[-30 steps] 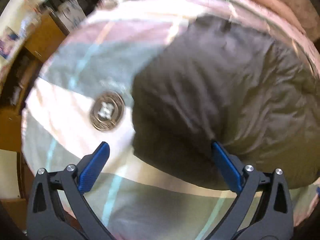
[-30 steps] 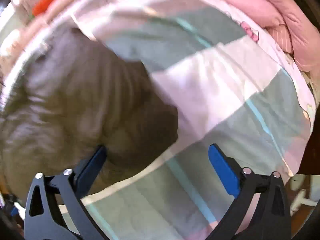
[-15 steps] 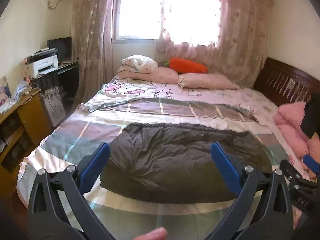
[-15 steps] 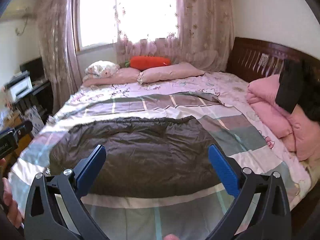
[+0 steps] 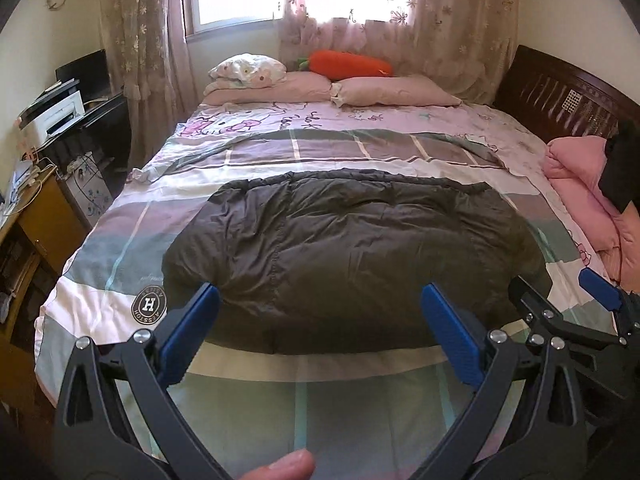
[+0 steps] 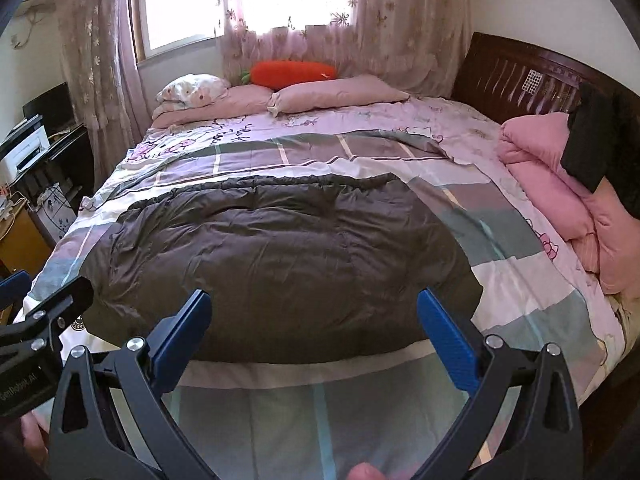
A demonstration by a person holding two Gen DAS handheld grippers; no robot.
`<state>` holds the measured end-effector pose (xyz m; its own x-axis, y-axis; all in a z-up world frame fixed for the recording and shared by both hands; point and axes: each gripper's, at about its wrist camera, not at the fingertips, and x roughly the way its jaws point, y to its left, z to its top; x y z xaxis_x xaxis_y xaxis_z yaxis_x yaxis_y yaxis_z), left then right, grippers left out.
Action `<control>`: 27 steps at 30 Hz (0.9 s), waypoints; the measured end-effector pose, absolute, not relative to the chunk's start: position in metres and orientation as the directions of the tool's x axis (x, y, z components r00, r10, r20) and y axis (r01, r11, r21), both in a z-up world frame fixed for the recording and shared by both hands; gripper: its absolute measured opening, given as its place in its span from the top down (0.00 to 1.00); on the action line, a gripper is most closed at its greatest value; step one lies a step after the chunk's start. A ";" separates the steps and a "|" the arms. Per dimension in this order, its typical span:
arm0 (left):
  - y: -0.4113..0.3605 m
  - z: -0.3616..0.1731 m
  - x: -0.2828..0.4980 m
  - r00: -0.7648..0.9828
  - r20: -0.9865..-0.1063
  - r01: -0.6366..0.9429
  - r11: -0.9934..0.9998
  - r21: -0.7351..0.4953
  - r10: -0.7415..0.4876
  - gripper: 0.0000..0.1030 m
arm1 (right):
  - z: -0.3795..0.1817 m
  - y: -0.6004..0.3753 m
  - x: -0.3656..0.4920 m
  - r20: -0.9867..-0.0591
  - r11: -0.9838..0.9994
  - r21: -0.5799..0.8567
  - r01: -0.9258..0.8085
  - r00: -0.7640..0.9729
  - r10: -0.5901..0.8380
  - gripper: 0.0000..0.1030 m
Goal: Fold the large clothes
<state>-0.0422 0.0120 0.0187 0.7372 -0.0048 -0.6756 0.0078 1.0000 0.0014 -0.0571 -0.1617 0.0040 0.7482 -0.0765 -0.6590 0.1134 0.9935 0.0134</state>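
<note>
A large dark grey padded garment (image 5: 352, 256) lies spread flat across the checked bedcover (image 5: 120, 248); it also shows in the right wrist view (image 6: 280, 264). My left gripper (image 5: 320, 304) is open and empty, held above the foot of the bed in front of the garment's near edge. My right gripper (image 6: 314, 312) is open and empty, held level beside it to the right. The right gripper shows at the right edge of the left wrist view (image 5: 560, 300). Neither touches the garment.
Pillows (image 5: 392, 90) and an orange carrot cushion (image 5: 352, 64) lie at the head. A folded pink quilt (image 6: 560, 200) sits on the bed's right side by the dark wooden headboard (image 6: 520, 72). A desk with a printer (image 5: 52, 116) and a wooden cabinet (image 5: 36, 232) stand on the left.
Both grippers have lifted up and back from close over the garment to a level view of the whole bed. Both stay open and empty.
</note>
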 end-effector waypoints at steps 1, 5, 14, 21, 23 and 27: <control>0.012 0.018 -0.042 0.738 -0.675 0.006 1.000 0.004 -0.002 0.02 | 0.004 -0.161 -0.057 -0.656 0.993 0.005 0.117 0.750 -0.085 0.01; 0.013 0.018 -0.042 0.739 -0.674 0.006 1.000 0.002 -0.003 0.02 | 0.004 -0.160 -0.057 -0.656 0.993 0.002 0.115 0.750 -0.085 0.01; 0.012 0.016 -0.041 0.738 -0.675 0.007 1.000 0.013 0.003 0.02 | 0.002 -0.160 -0.055 -0.658 0.993 -0.004 0.114 0.748 -0.088 0.01; 0.011 0.015 -0.041 0.735 -0.678 0.002 1.000 0.012 0.007 0.02 | 0.000 -0.160 -0.055 -0.658 0.993 -0.005 0.120 0.747 -0.094 0.01; 0.011 0.015 -0.041 0.735 -0.678 0.003 1.000 0.013 0.007 0.02 | 0.000 -0.161 -0.055 -0.657 0.993 -0.006 0.119 0.748 -0.093 0.01; 0.012 0.015 -0.041 0.734 -0.680 0.006 1.000 0.010 0.002 0.02 | 0.000 -0.161 -0.055 -0.658 0.993 -0.006 0.116 0.748 -0.092 0.01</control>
<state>-0.0411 0.0121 0.0147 0.7335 0.0023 -0.6796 0.0061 0.9999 0.0100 -0.0550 -0.1614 0.0003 0.7477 -0.0916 -0.6577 0.1160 0.9932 -0.0065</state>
